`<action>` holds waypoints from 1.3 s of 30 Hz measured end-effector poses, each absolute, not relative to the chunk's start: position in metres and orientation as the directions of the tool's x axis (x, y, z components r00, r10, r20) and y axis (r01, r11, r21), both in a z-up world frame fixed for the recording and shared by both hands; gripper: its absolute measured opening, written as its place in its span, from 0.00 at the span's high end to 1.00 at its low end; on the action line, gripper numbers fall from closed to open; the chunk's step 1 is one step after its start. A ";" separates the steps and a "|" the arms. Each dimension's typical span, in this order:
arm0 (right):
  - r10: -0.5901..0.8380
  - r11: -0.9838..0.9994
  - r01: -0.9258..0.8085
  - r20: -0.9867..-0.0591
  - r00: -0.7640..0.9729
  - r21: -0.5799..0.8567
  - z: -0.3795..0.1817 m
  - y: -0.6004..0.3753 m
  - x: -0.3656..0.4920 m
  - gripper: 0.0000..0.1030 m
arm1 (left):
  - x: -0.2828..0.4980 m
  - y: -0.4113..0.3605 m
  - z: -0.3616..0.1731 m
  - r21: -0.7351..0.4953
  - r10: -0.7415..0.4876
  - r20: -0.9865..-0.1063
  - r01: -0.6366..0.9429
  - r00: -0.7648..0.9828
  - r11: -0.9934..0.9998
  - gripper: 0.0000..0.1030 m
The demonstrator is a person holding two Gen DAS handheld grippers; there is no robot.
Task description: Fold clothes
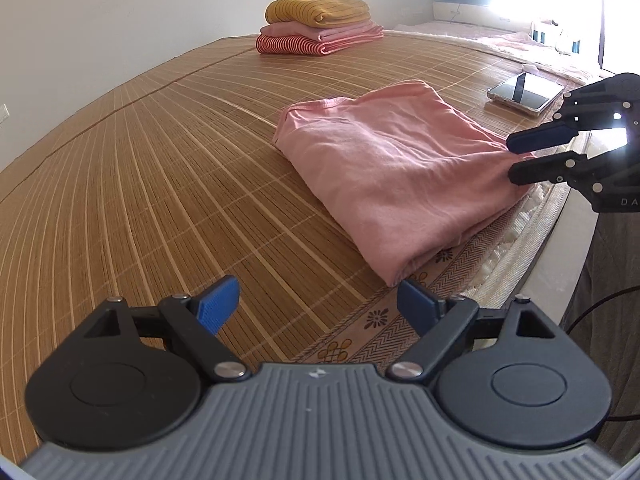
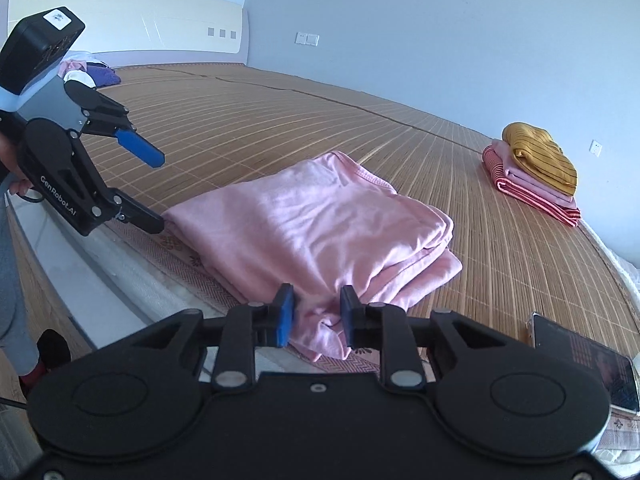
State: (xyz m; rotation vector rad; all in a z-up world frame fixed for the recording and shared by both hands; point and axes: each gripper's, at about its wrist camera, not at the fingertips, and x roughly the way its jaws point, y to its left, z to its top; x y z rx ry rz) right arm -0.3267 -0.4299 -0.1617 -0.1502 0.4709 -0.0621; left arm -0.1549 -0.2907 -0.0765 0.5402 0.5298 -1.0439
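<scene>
A folded pink garment [image 1: 384,172] lies on the bamboo mat [image 1: 160,184] near the bed's front edge; it also shows in the right wrist view [image 2: 320,232]. My left gripper [image 1: 318,306] is open and empty, just short of the garment's near corner; in the right wrist view [image 2: 158,192] its lower finger touches that corner. My right gripper [image 2: 316,316] has its jaws partly closed around the garment's other near corner, with a gap still showing; in the left wrist view [image 1: 512,158] its fingers straddle the cloth edge.
A stack of folded clothes [image 1: 320,26], mustard on pink on red-striped, sits at the mat's far side [image 2: 536,168]. A phone [image 1: 526,92] lies on the mat beside the garment [image 2: 588,364]. Loose clothes [image 2: 92,74] lie by the headboard. The bed edge [image 1: 520,256] runs close by.
</scene>
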 end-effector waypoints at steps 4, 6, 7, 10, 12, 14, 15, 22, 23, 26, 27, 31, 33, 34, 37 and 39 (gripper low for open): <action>-0.022 0.972 -0.079 -0.420 0.907 -0.222 -0.154 -0.407 -0.330 0.61 | -0.160 -0.303 -0.074 0.151 -0.687 -0.626 0.921 0.370 0.359 0.13; -0.027 0.935 -0.133 -0.439 0.898 -0.329 -0.158 -0.390 -0.320 0.61 | -0.159 -0.307 -0.075 0.166 -0.682 -0.628 0.921 0.375 0.353 0.13; -0.028 0.914 -0.160 -0.451 0.892 -0.374 -0.160 -0.383 -0.315 0.61 | -0.158 -0.307 -0.076 0.171 -0.679 -0.629 0.920 0.378 0.354 0.13; -0.070 0.826 -0.222 -0.485 0.872 -0.518 -0.172 -0.370 -0.300 0.62 | -0.154 -0.308 -0.077 0.186 -0.669 -0.633 0.916 0.389 0.356 0.13; -0.105 0.769 -0.238 -0.485 0.868 -0.593 -0.178 -0.367 -0.296 0.64 | -0.152 -0.309 -0.078 0.196 -0.662 -0.636 0.913 0.396 0.358 0.13; -0.123 0.737 -0.253 -0.493 0.861 -0.627 -0.176 -0.370 -0.294 0.83 | -0.149 -0.309 -0.079 0.204 -0.657 -0.638 0.911 0.402 0.359 0.13; -0.118 0.751 -0.250 -0.497 0.860 -0.611 -0.171 -0.375 -0.294 0.90 | -0.148 -0.307 -0.078 0.198 -0.659 -0.636 0.911 0.401 0.363 0.13; -0.112 0.842 -0.209 -0.540 0.834 -0.498 -0.151 -0.402 -0.295 0.90 | -0.144 -0.299 -0.077 0.199 -0.646 -0.635 0.898 0.423 0.393 0.13; -0.140 0.827 -0.205 -0.544 0.827 -0.523 -0.155 -0.401 -0.296 0.88 | -0.144 -0.298 -0.077 0.197 -0.647 -0.634 0.898 0.423 0.394 0.13; -0.202 0.791 -0.190 -0.541 0.816 -0.582 -0.162 -0.398 -0.302 0.85 | -0.144 -0.295 -0.077 0.188 -0.647 -0.635 0.898 0.421 0.399 0.13; -0.207 0.791 -0.190 -0.546 0.812 -0.582 -0.163 -0.397 -0.305 0.84 | -0.145 -0.294 -0.077 0.187 -0.647 -0.636 0.898 0.420 0.399 0.13; -0.168 0.791 -0.190 -0.504 0.847 -0.582 -0.157 -0.379 -0.312 0.63 | -0.148 -0.299 -0.079 0.201 -0.641 -0.645 0.901 0.417 0.384 0.13; -0.114 0.790 -0.242 -0.523 0.844 -0.563 -0.159 -0.367 -0.306 0.66 | -0.150 -0.300 -0.080 0.200 -0.643 -0.648 0.906 0.409 0.374 0.13; -0.091 0.789 -0.269 -0.538 0.838 -0.553 -0.161 -0.363 -0.303 0.68 | -0.150 -0.301 -0.080 0.196 -0.647 -0.649 0.909 0.401 0.367 0.13; -0.030 0.802 -0.324 -0.577 0.816 -0.501 -0.166 -0.359 -0.293 0.77 | -0.150 -0.305 -0.080 0.186 -0.652 -0.650 0.913 0.391 0.363 0.13; 0.019 0.827 -0.348 -0.596 0.803 -0.442 -0.167 -0.363 -0.285 0.81 | -0.150 -0.309 -0.079 0.188 -0.655 -0.645 0.913 0.394 0.363 0.13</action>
